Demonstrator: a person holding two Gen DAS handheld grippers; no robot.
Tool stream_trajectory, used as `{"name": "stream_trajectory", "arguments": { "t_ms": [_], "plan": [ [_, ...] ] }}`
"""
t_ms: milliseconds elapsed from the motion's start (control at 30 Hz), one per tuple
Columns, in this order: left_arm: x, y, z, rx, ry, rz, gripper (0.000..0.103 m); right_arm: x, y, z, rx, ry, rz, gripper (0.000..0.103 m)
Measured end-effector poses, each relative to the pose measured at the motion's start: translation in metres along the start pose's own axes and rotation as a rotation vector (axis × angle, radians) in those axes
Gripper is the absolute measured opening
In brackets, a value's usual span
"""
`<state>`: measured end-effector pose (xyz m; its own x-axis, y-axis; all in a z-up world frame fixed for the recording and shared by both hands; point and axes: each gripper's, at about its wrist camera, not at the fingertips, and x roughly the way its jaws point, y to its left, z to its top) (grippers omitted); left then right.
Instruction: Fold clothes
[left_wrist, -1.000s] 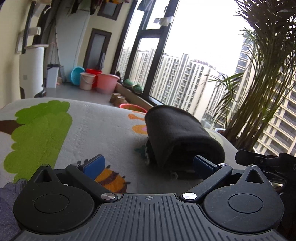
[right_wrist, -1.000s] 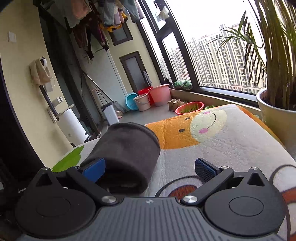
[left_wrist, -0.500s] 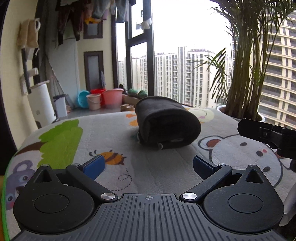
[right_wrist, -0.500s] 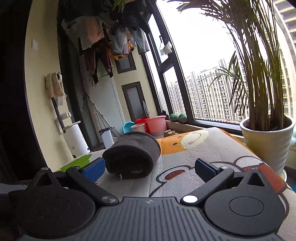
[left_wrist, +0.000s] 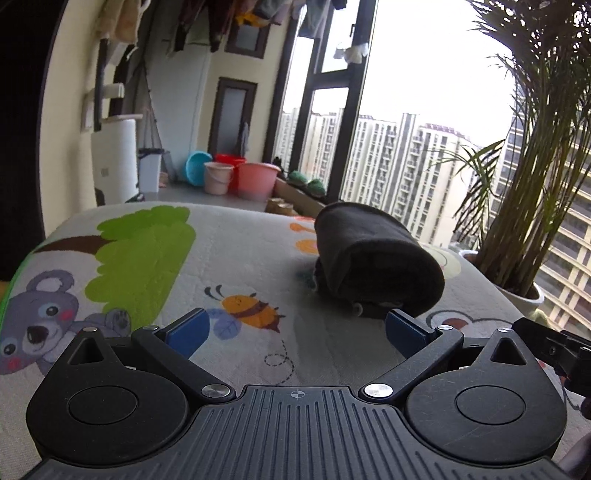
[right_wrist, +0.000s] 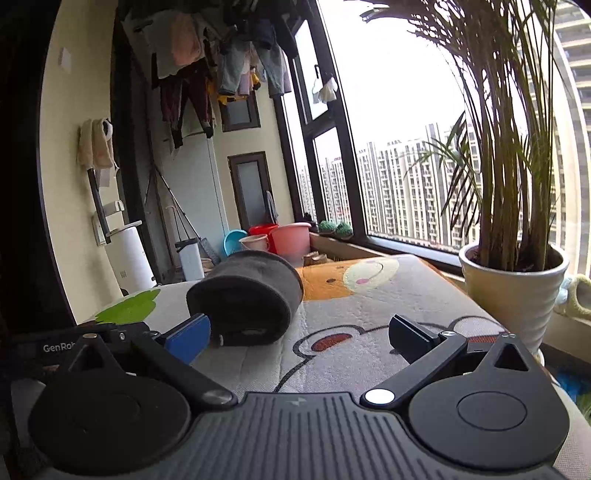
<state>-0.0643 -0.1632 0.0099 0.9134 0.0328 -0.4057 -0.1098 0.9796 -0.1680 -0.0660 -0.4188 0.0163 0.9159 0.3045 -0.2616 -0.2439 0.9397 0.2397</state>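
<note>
Dark grey rolled garment (left_wrist: 376, 266) is seen at one o'clock; left gripper (left_wrist: 295, 328) and right gripper (right_wrist: 299, 332) are held wide, empty.

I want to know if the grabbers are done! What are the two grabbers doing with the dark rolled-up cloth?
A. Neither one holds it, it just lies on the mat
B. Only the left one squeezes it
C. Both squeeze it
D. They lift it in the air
A: the dark rolled cloth rests on the cartoon mat, while the left gripper and right gripper both stand open, with nothing between their fingers.
</note>
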Motion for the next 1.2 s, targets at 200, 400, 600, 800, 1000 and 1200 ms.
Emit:
{"name": "stream_trajectory", "arguments": {
  "t_ms": [200,400,600,800,1000,1200],
  "plan": [
    [-0.009,-0.013,-0.005,0.094,-0.023,0.014,0.103,0.006,-0.004,-0.001,0.042,0.041,0.003,0.103],
    [-0.015,-0.031,-0.011,0.215,-0.055,0.028,0.103,0.002,0.019,-0.010,-0.111,0.009,-0.011,0.103],
    [-0.024,-0.024,-0.013,0.205,-0.076,0.059,0.103,0.001,0.017,-0.010,-0.084,0.002,-0.045,0.103],
    [-0.025,-0.020,-0.012,0.195,-0.075,0.061,0.103,0.006,0.018,-0.010,-0.101,0.034,-0.042,0.103],
    [-0.026,-0.020,-0.013,0.195,-0.077,0.060,0.103,0.007,0.015,-0.008,-0.083,0.045,-0.038,0.103],
    [-0.027,-0.018,-0.013,0.189,-0.077,0.053,0.103,0.010,0.012,-0.008,-0.059,0.054,-0.037,0.103]
  ]
}}
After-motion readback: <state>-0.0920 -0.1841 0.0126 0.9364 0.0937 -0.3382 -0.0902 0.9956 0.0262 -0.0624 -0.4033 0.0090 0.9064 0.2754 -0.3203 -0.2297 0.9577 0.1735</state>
